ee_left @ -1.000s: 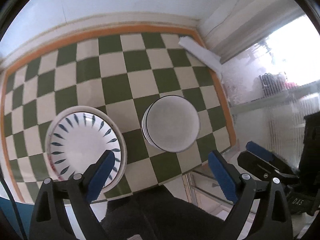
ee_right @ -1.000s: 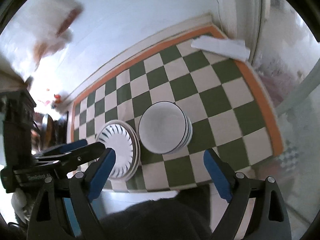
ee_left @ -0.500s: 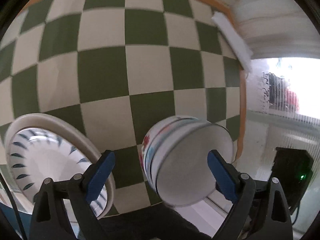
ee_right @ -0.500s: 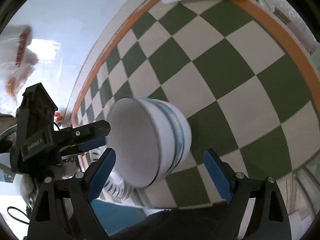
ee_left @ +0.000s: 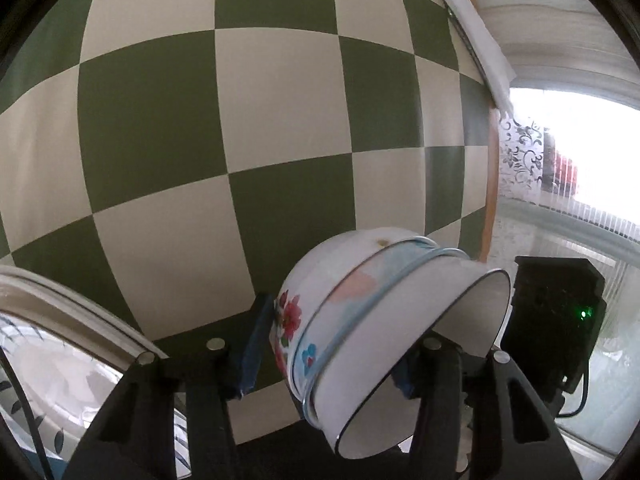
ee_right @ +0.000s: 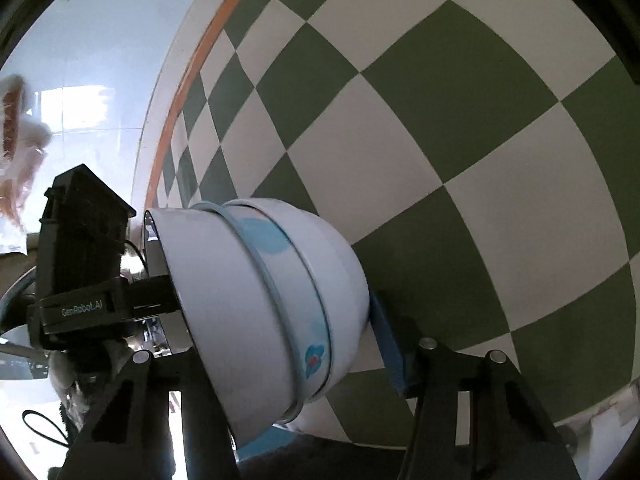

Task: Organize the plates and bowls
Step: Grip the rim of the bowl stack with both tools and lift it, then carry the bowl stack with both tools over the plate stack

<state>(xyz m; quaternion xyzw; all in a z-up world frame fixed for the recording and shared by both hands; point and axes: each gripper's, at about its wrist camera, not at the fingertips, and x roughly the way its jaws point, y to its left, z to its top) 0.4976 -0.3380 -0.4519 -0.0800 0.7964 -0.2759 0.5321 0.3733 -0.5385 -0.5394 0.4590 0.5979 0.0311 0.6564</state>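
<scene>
**Item: nested bowls, two-sided grip**

I have the bowl stack (ee_left: 384,320) between both grippers, low over the checked table (ee_left: 280,120). Left gripper (ee_left: 328,360) and right gripper (ee_right: 280,352) jaws closing on its walls. Plates (ee_left: 60,340) just beside. Risk: smooth walls slipping, bowls separating.

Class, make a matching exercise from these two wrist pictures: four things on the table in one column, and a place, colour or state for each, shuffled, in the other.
Things
1. stack of white enamel bowls with flower prints
2. white plate with dark leaf marks
3. checked tablecloth
4. white folded strip

Descriptions
A. green and cream squares
B. along the table's far right edge
C. nested one inside another
D. lower left corner of the left wrist view

Pairs: 1-C, 2-D, 3-A, 4-B
</scene>
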